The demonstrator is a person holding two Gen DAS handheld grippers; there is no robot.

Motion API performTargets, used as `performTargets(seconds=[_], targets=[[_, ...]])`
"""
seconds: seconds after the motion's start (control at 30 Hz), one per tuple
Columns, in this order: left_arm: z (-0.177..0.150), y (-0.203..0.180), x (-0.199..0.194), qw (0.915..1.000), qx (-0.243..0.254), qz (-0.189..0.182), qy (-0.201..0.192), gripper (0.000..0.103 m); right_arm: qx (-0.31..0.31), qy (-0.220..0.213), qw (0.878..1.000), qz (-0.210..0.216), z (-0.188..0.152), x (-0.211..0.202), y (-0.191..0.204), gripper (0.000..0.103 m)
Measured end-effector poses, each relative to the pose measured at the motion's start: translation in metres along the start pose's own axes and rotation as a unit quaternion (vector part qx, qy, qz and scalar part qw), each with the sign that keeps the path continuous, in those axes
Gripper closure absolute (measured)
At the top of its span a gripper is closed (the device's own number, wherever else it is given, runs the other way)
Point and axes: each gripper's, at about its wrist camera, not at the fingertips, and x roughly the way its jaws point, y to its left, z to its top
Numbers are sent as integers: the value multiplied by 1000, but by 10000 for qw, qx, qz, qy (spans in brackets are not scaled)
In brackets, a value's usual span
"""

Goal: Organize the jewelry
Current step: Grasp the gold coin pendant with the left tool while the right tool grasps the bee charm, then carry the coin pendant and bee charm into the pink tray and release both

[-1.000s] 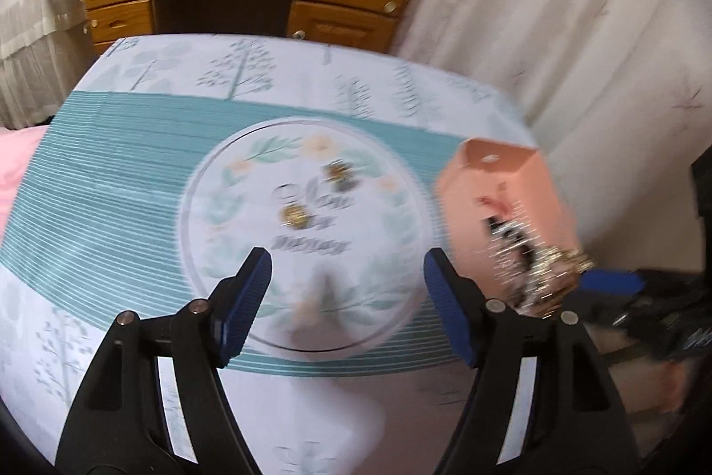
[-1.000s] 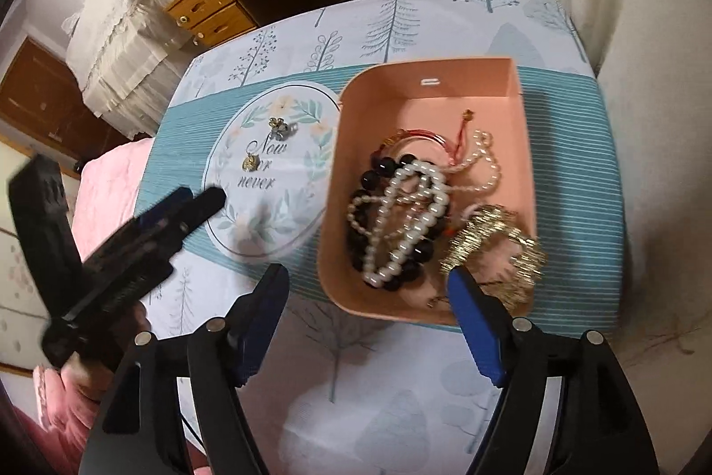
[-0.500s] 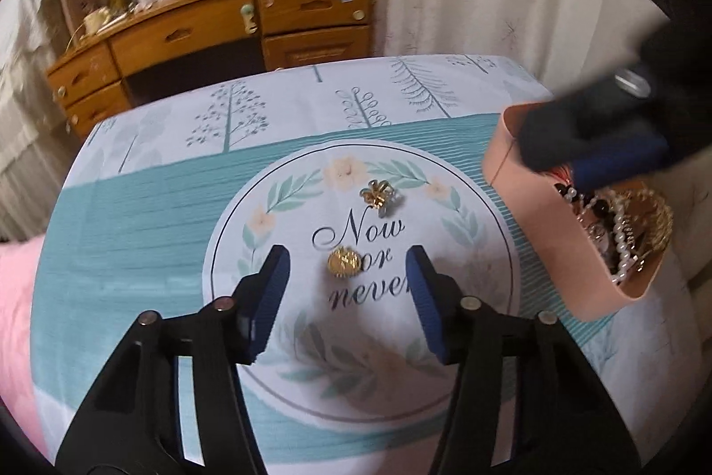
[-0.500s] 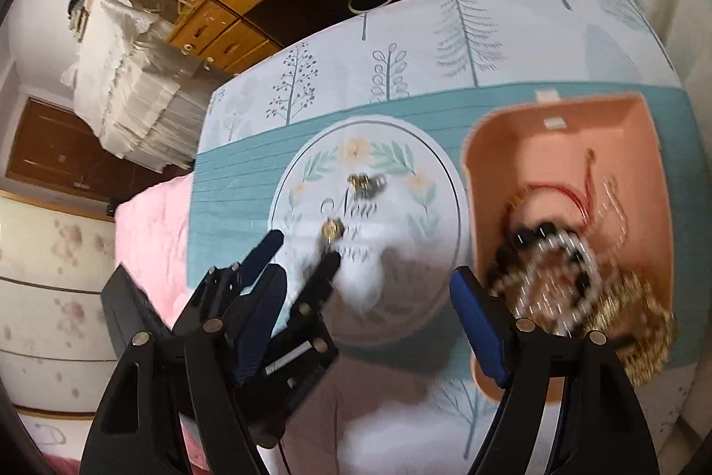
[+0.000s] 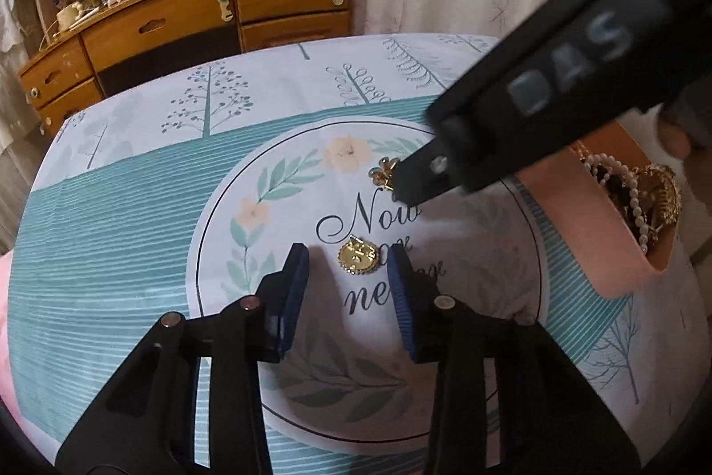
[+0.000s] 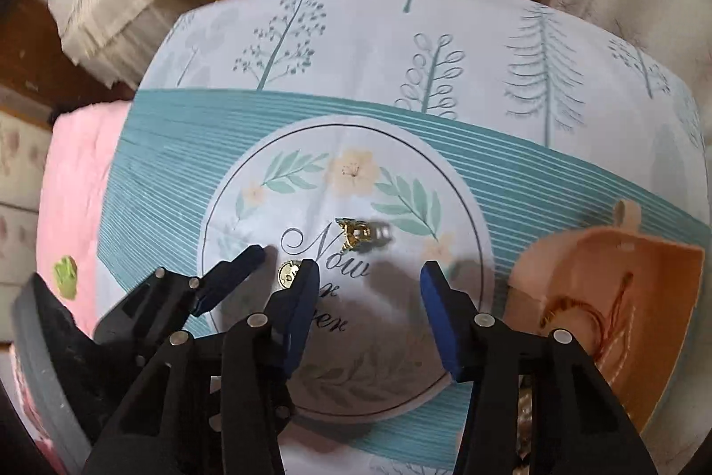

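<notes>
Had my left gripper (image 5: pixel 349 279) open, pads either side of gold coin (image 5: pixel 358 257) on cloth (image 5: pixel 133 208). Right gripper (image 6: pixel 369 297) open too, near bee brooch (image 6: pixel 356 234). Pink tray (image 5: pixel 578 234) off right.

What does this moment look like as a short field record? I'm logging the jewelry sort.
left tool: open, straddling round gold brooch, not closed on it
right tool: open, near flower-shaped gold brooch
pink tray: holds pearl strand, gold jewelry
surface: tablecloth, both brooches lying on it
</notes>
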Motion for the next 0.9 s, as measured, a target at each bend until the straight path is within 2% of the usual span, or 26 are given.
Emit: performTargets(seconds=[0.2,0.33,0.5,0.57,0.67,0.9], targets=[[1,4,4,9998,75,-150,-48,79,-250,1,9994,-235,7,18,7,63],[3,1,5,9998,204,-65,-36,86,-447,17,9987,-238,8,25,8,68],[5,4,7,9997,198,-106,-35,86,-960,-209,9947,-294,8,26,17,70],[6,5,7,9998,175,-127,-37,86,-1071,-243,9936,-273,7,25,18,74],[5,4,6,9998,178,-70,-40,86,-1090,-302,9934,-209,7,23,15,83],[-5,-4,-3,10000,80,-32,-19,86,-902,-306,9954,86,4,20,10,84]])
